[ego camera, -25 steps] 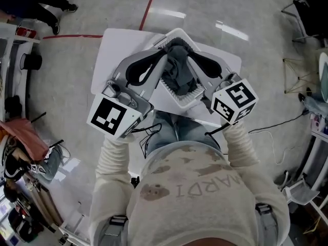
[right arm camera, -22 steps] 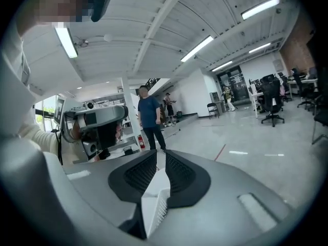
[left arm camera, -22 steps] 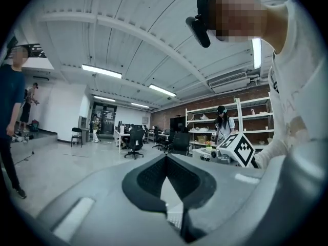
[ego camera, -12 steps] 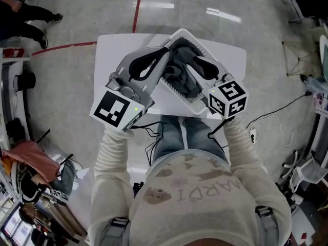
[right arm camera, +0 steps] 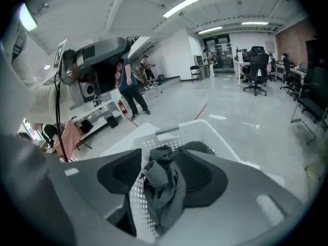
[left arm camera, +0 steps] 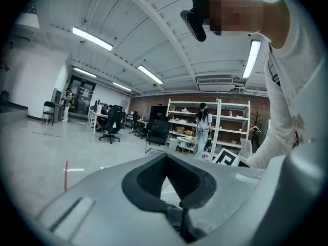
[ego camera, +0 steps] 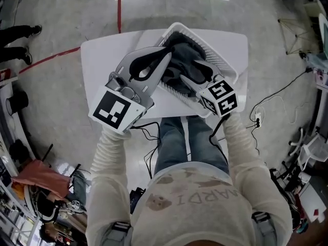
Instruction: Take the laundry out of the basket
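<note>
White table [ego camera: 102, 60] is carrying the basket [ego camera: 225, 65], grey laundry [ego camera: 187, 55] lying inside it. Your right gripper [right arm camera: 160, 152] is released, jaws just opening astride the basket's wall and laundry. Your left gripper [left arm camera: 166, 158] is hovering clenched at the basket's rim.

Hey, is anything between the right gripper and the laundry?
Only the basket wall: it stands beside the grey garment, both between the right gripper's jaws, which have just been opening.
</note>
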`<state>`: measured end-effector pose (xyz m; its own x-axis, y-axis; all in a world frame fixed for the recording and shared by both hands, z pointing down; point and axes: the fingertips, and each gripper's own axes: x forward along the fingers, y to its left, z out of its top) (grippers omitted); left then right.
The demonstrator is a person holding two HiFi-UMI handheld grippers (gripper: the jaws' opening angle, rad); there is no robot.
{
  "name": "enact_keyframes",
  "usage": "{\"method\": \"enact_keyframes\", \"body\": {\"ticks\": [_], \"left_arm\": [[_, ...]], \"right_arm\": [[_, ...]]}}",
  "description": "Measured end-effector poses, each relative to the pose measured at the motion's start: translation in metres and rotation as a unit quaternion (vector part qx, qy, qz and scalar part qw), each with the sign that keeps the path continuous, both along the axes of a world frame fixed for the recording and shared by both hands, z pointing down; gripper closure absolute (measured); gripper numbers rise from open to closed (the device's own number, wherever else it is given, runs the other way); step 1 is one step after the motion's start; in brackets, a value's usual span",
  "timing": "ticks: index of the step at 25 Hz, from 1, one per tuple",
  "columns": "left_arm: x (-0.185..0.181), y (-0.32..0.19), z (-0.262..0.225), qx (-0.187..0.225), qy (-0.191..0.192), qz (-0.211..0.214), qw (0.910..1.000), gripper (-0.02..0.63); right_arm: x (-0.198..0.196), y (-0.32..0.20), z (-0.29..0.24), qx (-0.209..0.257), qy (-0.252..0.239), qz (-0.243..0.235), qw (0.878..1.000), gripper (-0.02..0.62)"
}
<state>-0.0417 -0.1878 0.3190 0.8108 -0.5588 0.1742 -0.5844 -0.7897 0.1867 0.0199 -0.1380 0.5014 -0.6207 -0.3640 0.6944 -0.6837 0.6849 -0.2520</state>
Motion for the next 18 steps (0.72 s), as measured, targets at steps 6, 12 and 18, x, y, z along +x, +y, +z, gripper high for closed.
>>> {"method": "enact_keyframes", "body": {"ticks": [6, 12, 18], "left_arm": [[0.006, -0.012, 0.036, -0.007, 0.004, 0.028, 0.9996, 0.606], [0.008, -0.014, 0.064, -0.016, 0.004, 0.042, 0.999, 0.606], [0.011, -0.017, 0.088, -0.026, -0.002, 0.05, 0.9984, 0.606]], "right_arm": [[-0.009, 0.015, 0.06, -0.034, 0.055, -0.058, 0.996, 0.236], [-0.018, 0.033, 0.113, -0.047, 0.115, -0.115, 0.986, 0.147], [-0.016, 0.038, 0.166, -0.05, 0.174, -0.154, 0.971, 0.083]]}}
